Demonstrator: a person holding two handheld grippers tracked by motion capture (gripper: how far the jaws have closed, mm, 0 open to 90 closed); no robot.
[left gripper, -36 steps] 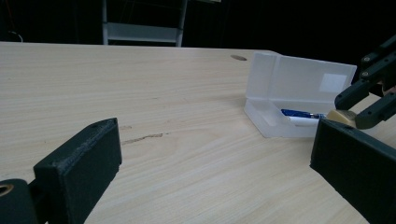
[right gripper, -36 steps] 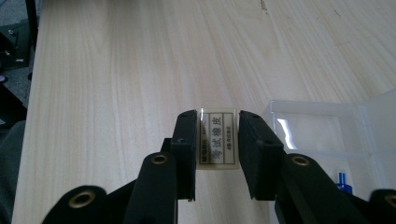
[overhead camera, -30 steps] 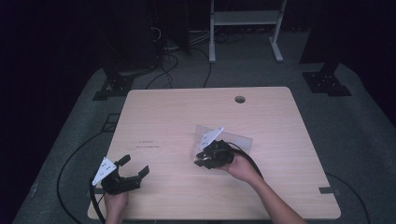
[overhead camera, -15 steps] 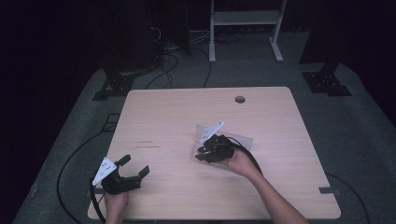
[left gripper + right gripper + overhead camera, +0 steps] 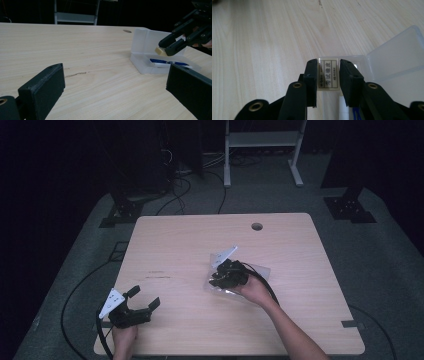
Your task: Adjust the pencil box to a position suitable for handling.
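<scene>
Here, right gripper, jaws clamped on eraser, long axis running forward, above open box; left gripper jaws wide, empty.

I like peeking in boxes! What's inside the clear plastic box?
Inside the clear plastic box lies a blue-and-white pen. The right gripper holds an eraser above it, covering part of the inside.

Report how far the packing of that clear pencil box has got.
Done: the clear box lies open on the table, and a blue-and-white pen already lies inside. In hand: the right gripper is shut on a labelled eraser, held just above the box. Left: lowering and releasing the eraser, then probably closing the lid. The left gripper waits open and empty near the table's front edge.
</scene>
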